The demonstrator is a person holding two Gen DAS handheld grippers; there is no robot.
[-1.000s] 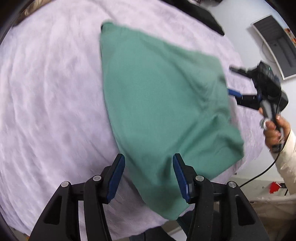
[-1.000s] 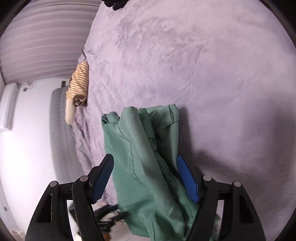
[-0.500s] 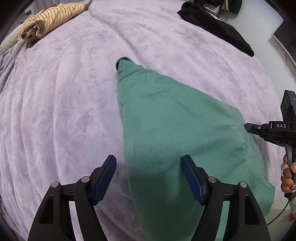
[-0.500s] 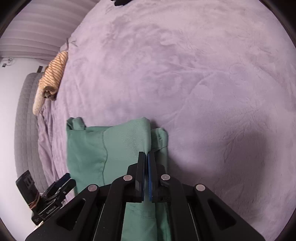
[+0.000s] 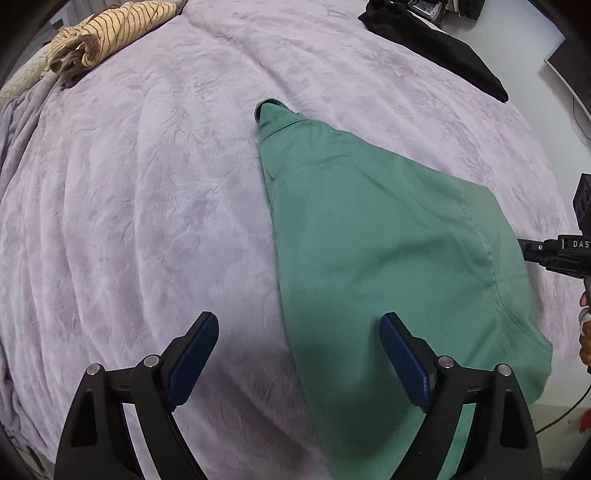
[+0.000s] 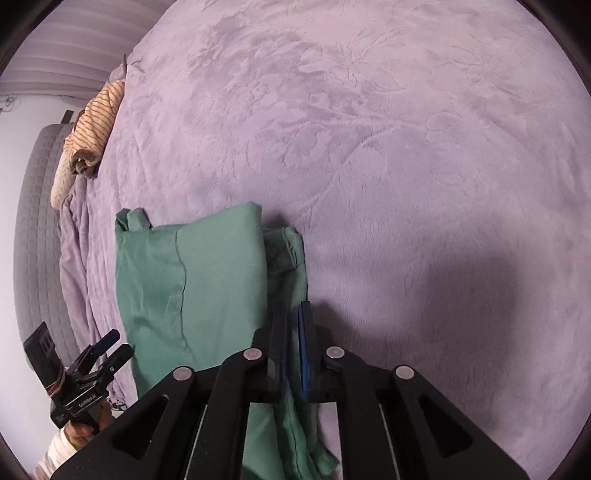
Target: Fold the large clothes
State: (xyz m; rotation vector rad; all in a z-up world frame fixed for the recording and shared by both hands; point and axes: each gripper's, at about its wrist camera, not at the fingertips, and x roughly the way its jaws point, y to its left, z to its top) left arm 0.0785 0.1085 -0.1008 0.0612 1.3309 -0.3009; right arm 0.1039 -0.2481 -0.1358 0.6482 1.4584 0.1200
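A large green garment [image 5: 376,236] lies folded lengthwise on the lilac bed cover [image 5: 140,192]. One end hangs over the near bed edge. My left gripper [image 5: 299,354] is open and empty, hovering above the garment's left edge. It also shows in the right wrist view [image 6: 110,343], beside the bed. My right gripper [image 6: 293,332] is shut on the garment's [image 6: 207,280] right edge, where a thin layer of cloth sits between the pads. Its black body shows at the right of the left wrist view [image 5: 554,251].
A striped tan garment [image 5: 107,33] lies bunched at the far left corner of the bed and also shows in the right wrist view [image 6: 92,129]. A black garment [image 5: 436,40] lies at the far right edge. A grey padded headboard [image 6: 33,229] stands at the left.
My right gripper closed on the garment's right edge and has kept hold of it. My left gripper opened wider and drew back from the cloth. The garment now lies flatter on the bed.
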